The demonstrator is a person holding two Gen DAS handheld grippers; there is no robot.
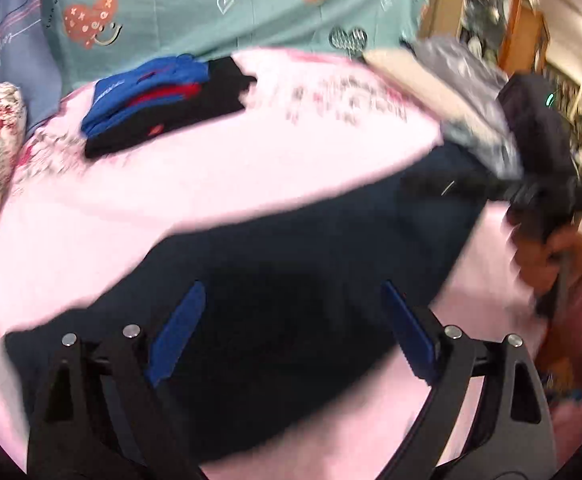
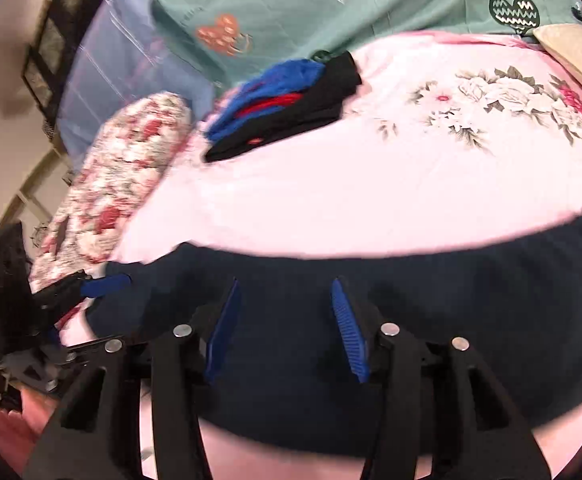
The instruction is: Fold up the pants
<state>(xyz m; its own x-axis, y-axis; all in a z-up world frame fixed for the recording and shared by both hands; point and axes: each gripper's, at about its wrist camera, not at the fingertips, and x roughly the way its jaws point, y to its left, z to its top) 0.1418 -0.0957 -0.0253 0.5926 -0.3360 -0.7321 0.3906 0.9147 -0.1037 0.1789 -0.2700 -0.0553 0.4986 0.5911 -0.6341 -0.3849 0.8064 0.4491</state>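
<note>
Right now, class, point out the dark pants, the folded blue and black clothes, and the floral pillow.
dark pants [image 2: 411, 320], right wrist view, middle of the fabric.
folded blue and black clothes [image 1: 163, 108], left wrist view, middle of the pile.
floral pillow [image 2: 127, 172], right wrist view, its top.

My right gripper [image 2: 285, 320] hangs wide-jawed over the navy pants [image 2: 431, 320]; beyond the pants lies a blue-black folded stack [image 2: 291, 104] on the pink floral sheet [image 2: 371, 208].
</note>
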